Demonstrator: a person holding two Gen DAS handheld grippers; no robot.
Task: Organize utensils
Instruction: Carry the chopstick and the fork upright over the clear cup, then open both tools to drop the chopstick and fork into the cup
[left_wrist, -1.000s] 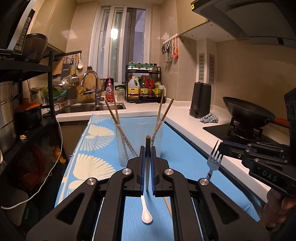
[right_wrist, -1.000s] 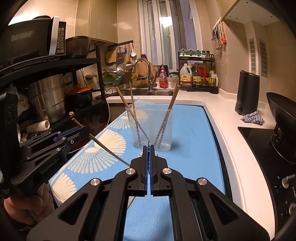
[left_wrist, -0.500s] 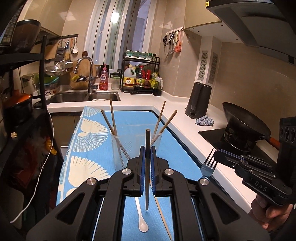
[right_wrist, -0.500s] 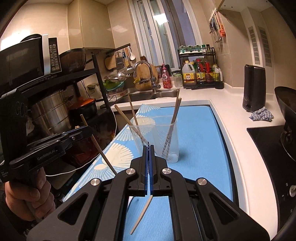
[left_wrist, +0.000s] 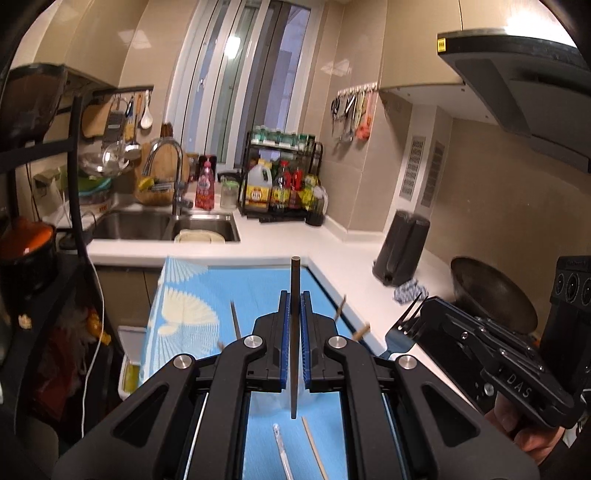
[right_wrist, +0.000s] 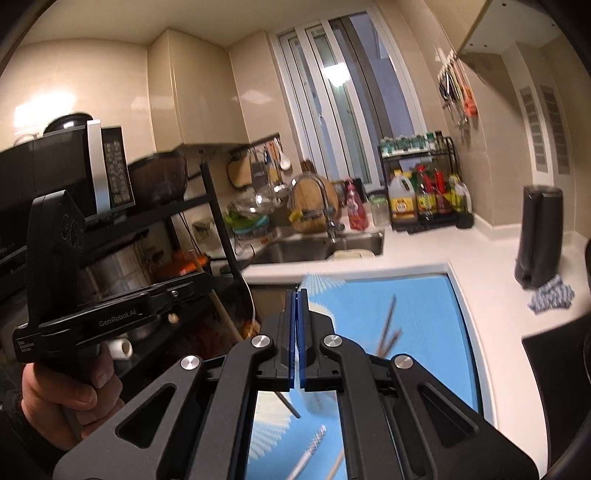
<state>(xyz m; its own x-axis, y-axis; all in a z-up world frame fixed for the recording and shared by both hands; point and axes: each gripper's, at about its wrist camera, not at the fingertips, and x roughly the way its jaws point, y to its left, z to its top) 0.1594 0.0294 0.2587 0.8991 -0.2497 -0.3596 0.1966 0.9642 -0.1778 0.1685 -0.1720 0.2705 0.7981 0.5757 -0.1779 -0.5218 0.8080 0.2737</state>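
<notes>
White tabletop (left_wrist: 343, 254) runs past the sink (left_wrist: 147, 225) and bears a blue mat (left_wrist: 207, 295) that stops short of its right edge. Left tongs (left_wrist: 294, 332) pinch a dark chopstick (left_wrist: 294, 280) upright above the mat. Right tongs (right_wrist: 296, 332) clamp a fork (left_wrist: 402, 328), near the wok (left_wrist: 495, 291). More chopsticks (right_wrist: 388, 325) stand below, blurred; a spoon (left_wrist: 282, 454) lies on the mat.

You've a dark chopstick (left_wrist: 294, 332) upright in your left tongs (left_wrist: 294, 314), a fork (left_wrist: 400, 328) in your right tongs (right_wrist: 296, 321).
</notes>
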